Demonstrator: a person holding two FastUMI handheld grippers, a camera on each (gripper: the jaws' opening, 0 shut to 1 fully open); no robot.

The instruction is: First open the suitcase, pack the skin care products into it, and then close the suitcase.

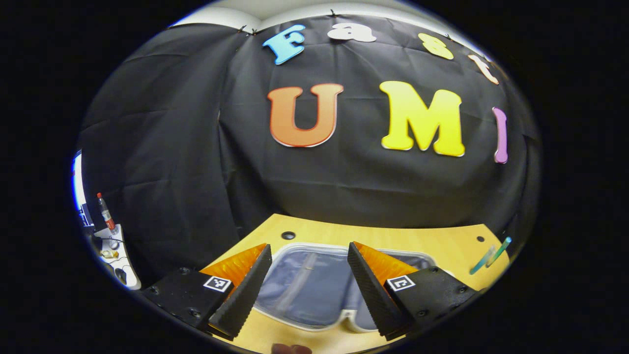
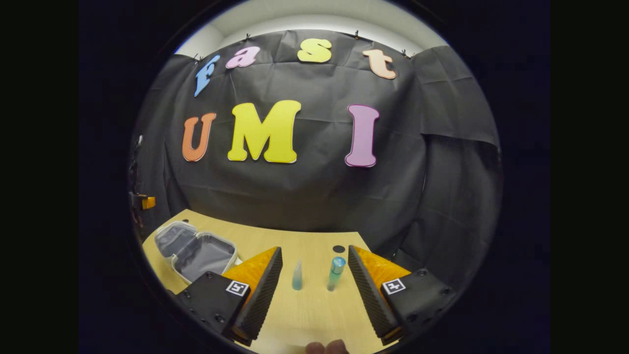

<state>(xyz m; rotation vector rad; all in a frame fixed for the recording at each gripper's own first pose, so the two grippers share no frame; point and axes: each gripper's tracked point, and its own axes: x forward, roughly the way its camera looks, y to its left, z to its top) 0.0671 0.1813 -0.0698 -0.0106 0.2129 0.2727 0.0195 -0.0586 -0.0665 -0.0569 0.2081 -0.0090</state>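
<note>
Suitcase [image 2: 196, 250] lies open flat on the wooden surface [image 2: 314, 314] near its left edge — grey lining up. Two skin care tubes [image 2: 297, 275] [image 2: 335, 273] stand apart ahead of the right gripper [image 2: 314, 290], jaws wide. Left gripper [image 1: 309, 285] over the suitcase [image 1: 304, 285] — jaws wide.

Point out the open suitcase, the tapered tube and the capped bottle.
suitcase [image 2: 205, 256]: right gripper view, grey lining.
tapered tube [image 2: 297, 280]: right gripper view, its body.
capped bottle [image 2: 335, 274]: right gripper view, its middle.
</note>
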